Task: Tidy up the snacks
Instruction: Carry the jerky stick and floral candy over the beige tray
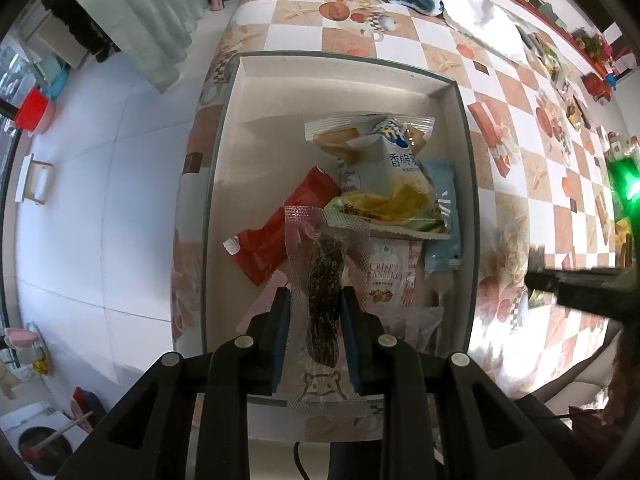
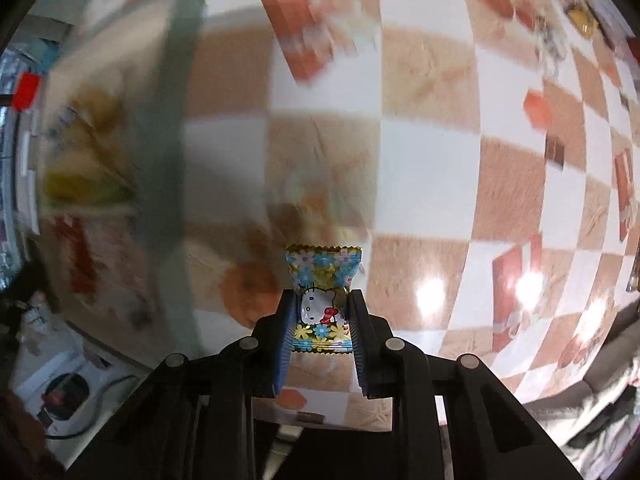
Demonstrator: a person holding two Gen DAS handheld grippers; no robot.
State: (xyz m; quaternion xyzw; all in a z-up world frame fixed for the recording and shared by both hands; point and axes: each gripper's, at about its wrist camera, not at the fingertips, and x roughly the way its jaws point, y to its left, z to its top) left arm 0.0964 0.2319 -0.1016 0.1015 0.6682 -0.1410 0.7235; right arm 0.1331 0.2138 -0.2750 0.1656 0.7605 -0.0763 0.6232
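The left claw (image 1: 314, 334) grips a clear packet (image 1: 320, 300) above the box (image 1: 460, 92); lower before releasing. The right claw (image 2: 320, 336) pinches a flowered candy (image 2: 322, 280) over the bench (image 2: 424, 168), seemingly mid-carry; blur hides more.

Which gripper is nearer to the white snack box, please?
Left. The left gripper hangs right over the white snack box, holding a clear packet above its contents. The right gripper, holding a cartoon-cat candy, is off beside it, over the checked tablecloth.
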